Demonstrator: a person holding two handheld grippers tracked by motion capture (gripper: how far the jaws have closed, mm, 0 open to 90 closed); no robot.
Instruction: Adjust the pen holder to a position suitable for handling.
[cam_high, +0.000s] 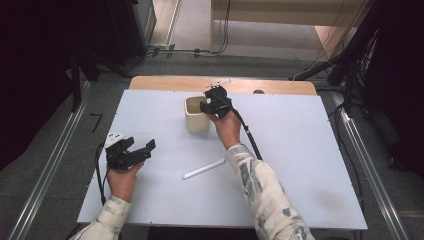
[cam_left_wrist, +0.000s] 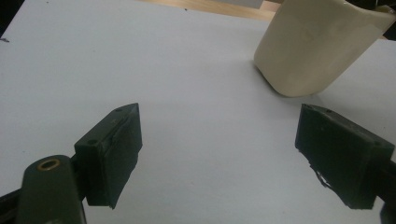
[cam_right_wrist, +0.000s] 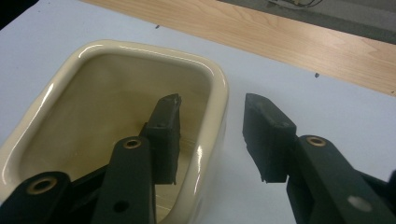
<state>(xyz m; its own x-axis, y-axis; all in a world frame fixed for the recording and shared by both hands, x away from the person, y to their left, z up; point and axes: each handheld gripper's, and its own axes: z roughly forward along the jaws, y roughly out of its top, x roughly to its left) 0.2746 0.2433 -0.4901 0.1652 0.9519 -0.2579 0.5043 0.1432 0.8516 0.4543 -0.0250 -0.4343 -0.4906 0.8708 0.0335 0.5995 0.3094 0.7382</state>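
A cream, square-mouthed cup (cam_high: 195, 121) stands upright at the back middle of the white table top (cam_high: 305, 150). My right gripper (cam_high: 207, 106) straddles its right wall. In the right gripper view one jaw reaches inside the cup (cam_right_wrist: 93, 93) and the other stays outside, so the right gripper (cam_right_wrist: 212, 100) is open, with small gaps on both sides of the wall. My left gripper (cam_high: 140, 145) hovers open near the left edge with nothing between its fingers. The left gripper (cam_left_wrist: 219, 119) faces the cup (cam_left_wrist: 313, 46) from afar. A white stick (cam_high: 203, 169) lies flat in front of the cup.
A strip of bare wood (cam_high: 165, 83) runs along the table's far edge. Metal rails (cam_high: 50, 165) flank the table on both sides, and cables lie on the floor beyond it. My right gripper's cable (cam_high: 250, 137) trails over the table beside the forearm.
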